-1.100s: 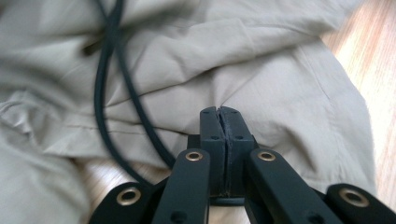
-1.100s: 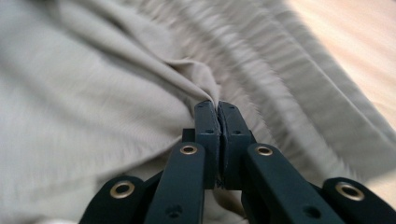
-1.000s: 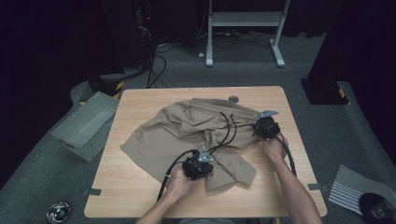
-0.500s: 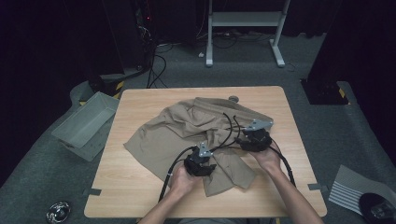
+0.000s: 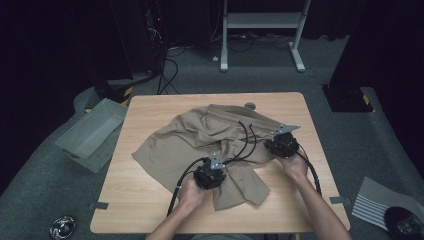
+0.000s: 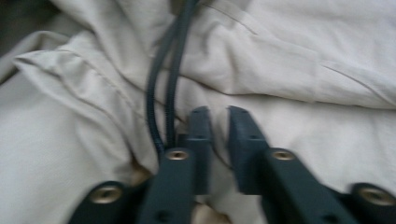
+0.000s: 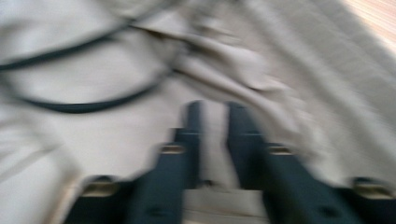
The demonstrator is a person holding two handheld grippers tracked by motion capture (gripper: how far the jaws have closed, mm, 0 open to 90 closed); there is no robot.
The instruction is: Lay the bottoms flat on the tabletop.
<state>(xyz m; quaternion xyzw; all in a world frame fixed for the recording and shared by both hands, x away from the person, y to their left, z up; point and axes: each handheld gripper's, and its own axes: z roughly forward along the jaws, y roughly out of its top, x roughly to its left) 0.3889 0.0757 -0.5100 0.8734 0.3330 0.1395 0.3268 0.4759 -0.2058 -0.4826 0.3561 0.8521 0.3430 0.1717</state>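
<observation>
Khaki garment (image 5: 205, 145), crumpled, spread over the middle of the wooden table (image 5: 150, 207). Its bulk runs on a diagonal, from the near-left corner of the cloth up toward the far right, where what may be a waistband edge lies; a loose flap hangs toward the table's near edge, between the two hands.

Left gripper (image 5: 210, 176) sits on the cloth at that near flap, held in the left hand (image 5: 190, 192). In the left gripper view its gripper (image 6: 218, 122) has jaws nearly together, a narrow slit between them, tips resting on or just above pale fabric (image 6: 303, 70); nothing visibly pinched. Two black cables (image 6: 163, 84) cross the folds just left of the jaws.

Right gripper (image 5: 282, 145) sits at the garment's right edge, right hand (image 5: 295, 165) behind it, grey plate on top. The right gripper view is badly blurred: its gripper (image 7: 214, 116) shows jaws close with a small gap and cloth (image 7: 116, 121) beneath; whether any fabric is caught, cannot tell. A strip of bare wood shows at that view's upper right.

Cables loop from both grippers across the cloth.

Around: grey bin (image 5: 90, 135) on the floor left of the table; small round disc (image 5: 250, 106) at the table's far edge; white frame legs (image 5: 260, 30) beyond.
</observation>
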